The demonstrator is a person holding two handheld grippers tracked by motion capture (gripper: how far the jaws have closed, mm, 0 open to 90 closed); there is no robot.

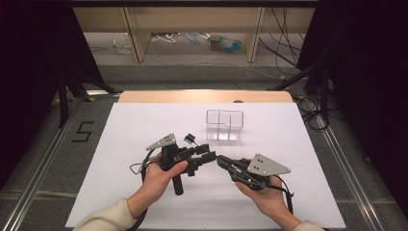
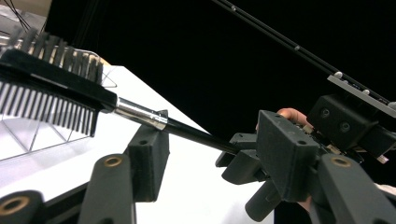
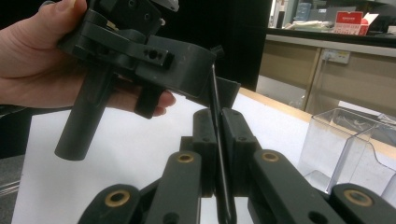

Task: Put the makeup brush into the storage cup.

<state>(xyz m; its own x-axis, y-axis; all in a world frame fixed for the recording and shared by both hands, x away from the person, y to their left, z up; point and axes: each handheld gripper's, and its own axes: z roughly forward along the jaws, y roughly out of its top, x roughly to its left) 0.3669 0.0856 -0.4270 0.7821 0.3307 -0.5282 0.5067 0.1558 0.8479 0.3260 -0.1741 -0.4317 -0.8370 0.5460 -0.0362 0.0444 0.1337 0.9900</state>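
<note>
1. A white tabletop [image 1: 144, 125] stands before black curtains.
2. The right tongs [image 3: 218, 135] are clenched on the thin black handle of a brow comb-brush [image 2: 51, 88].
3. The left tongs [image 2: 210, 154] straddle that handle near its metal ferrule, pads not yet pressing.
4. A clear divided organizer [image 1: 224, 125] waits nearby.
5. Best to close the left squarely on the ferrule before the right releases.

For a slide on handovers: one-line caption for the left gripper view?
Right gripper clamps the brow comb by its handle, the left gripper bracketing its shaft.
</note>
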